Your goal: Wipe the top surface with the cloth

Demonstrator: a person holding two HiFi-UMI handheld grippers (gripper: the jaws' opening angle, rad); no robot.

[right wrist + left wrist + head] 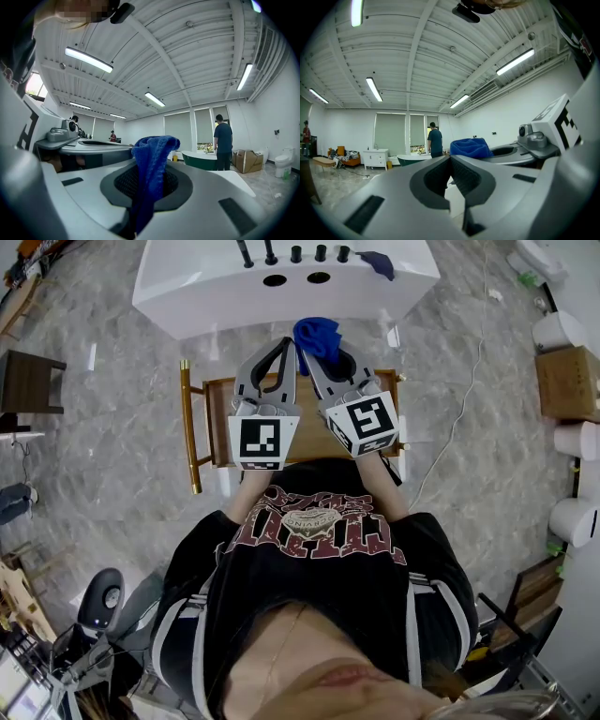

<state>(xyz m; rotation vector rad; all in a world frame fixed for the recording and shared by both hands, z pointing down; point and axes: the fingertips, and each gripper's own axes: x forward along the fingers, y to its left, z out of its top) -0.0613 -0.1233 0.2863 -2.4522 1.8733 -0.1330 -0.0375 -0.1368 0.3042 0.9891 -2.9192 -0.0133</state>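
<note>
The right hand-held gripper [325, 360] [149, 190] pinched a crumpled, nubby-weave blue cloth [317, 335] [152, 157] between its grey, mesh-padded jaws, held aloft just short of the glossy white worktop [202, 289] with its round holes. Beside it, the left hand-held gripper [283, 347] [450, 161] had its jaws pressed together, tip to tip.

Grey marbled tiles cover the floor [103, 418]. Overhead, a white ribbed ceiling [417, 56] carries long strip lights [374, 89]. The walls [347, 131] are plain white, and blinds cover the windows [391, 133] at the far end. A dark green bathtub [199, 159], a white cabinet [375, 158], a cardboard box [247, 161] and a toilet [282, 165] stand about.
</note>
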